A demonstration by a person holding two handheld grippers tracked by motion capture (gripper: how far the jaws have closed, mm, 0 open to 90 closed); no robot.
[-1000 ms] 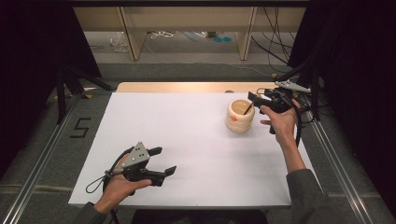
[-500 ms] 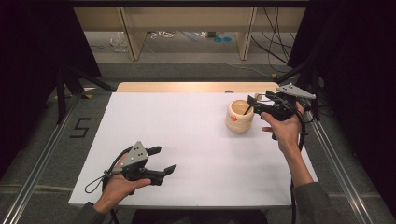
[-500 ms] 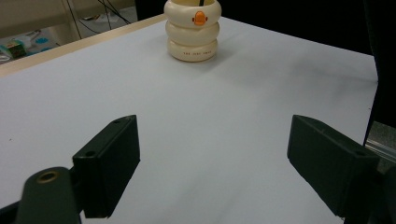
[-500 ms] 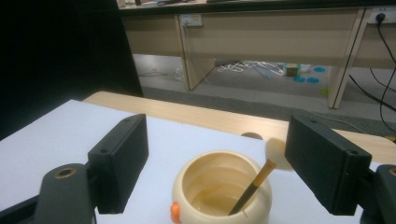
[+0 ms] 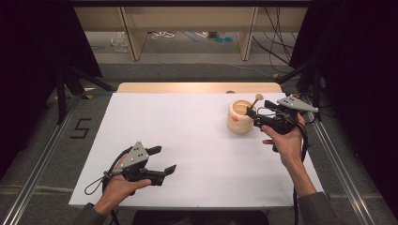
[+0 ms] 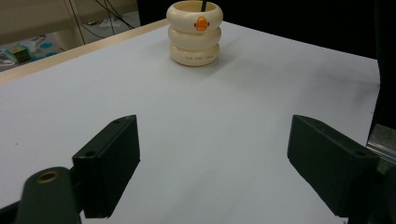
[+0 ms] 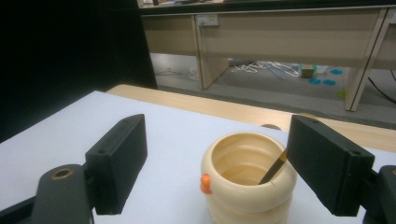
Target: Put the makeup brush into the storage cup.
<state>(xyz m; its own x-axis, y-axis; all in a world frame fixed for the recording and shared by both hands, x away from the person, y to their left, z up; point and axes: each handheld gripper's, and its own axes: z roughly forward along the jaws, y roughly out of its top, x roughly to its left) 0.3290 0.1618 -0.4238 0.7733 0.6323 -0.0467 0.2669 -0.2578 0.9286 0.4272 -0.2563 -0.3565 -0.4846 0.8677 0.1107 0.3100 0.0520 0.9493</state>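
A cream ringed pot [image 5: 239,118] with a small orange knob stands at the right of the white table sheet [image 5: 197,140]. A thin stick with a round wooden end [image 5: 257,99] leans in it. My right gripper [image 5: 256,118] is open just right of the pot, jaws pointing at it. In the right gripper view the pot [image 7: 247,186] and the stick [image 7: 273,169] sit between the open jaws of the right gripper [image 7: 215,163], untouched. My left gripper [image 5: 163,160] rests open at the near left; in its own view the left gripper [image 6: 215,163] faces the far pot [image 6: 195,33].
A wooden strip [image 5: 187,87] borders the far edge of the sheet. Metal rails [image 5: 334,157] run along both sides of the table. Wooden bench legs [image 5: 131,33] and cables lie on the floor beyond. Black curtains close both sides.
My right hand and gripper have drawn slightly toward the near side, staying beside the pot. The stick's round end now shows above the rim. The left gripper has not moved.
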